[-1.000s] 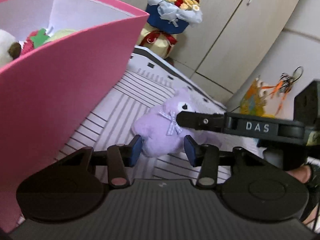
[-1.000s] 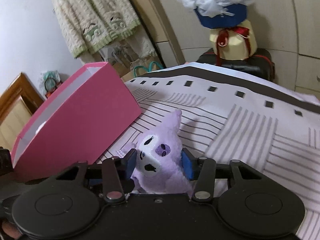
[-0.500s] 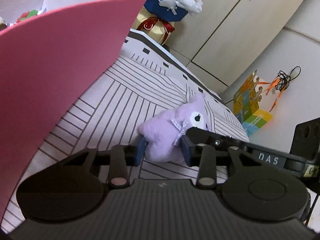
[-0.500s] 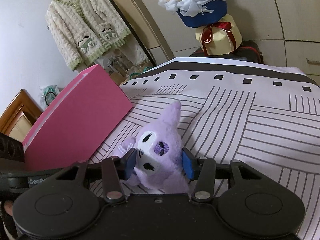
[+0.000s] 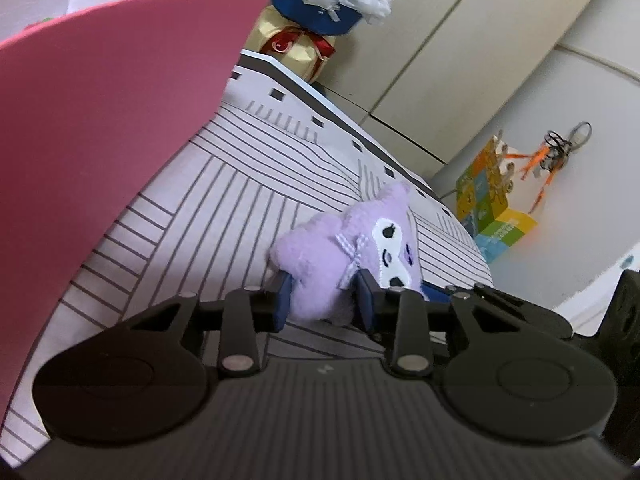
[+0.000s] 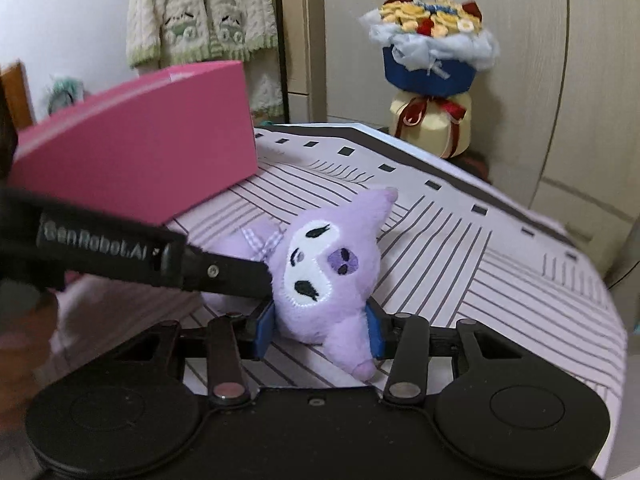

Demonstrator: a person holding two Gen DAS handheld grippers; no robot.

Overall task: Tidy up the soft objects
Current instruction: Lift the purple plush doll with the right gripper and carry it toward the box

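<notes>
Nearest in the left wrist view, the left tool (image 5: 322, 304) has its blue pads pressed into the body end of a purple plush toy (image 5: 320, 264), pinching it at both flanks. In the right wrist view the right tool (image 6: 318, 330) holds the same purple plush toy (image 6: 328, 268) by its head end, one blue pad on each side of the white face patch; its jaws are closing further on the soft fabric. One pointed tip of the head hangs down between the right tool's fingers, and the other points up and away. A checked bow sits at the toy's neck. From the left of the right wrist view, the left tool's black finger (image 6: 224, 272) reaches across and meets the toy behind its head.

The toy lies low over a striped sheet (image 6: 460, 248), white with dark lines and a dark border of small squares; whether it touches the sheet I cannot tell.

Just beyond, on the left side, a pink box (image 6: 136, 164) stands on the sheet, its wall filling the left of the left wrist view (image 5: 100, 120).

Farther off, past the sheet's far edge, a bouquet (image 6: 432, 52) in blue wrapping sits atop a cream, red-ribboned package. A fluffy cardigan (image 6: 200, 8) hangs on the back wall, and colourful cartons (image 5: 492, 208) stand on the floor by pale cupboard doors.
</notes>
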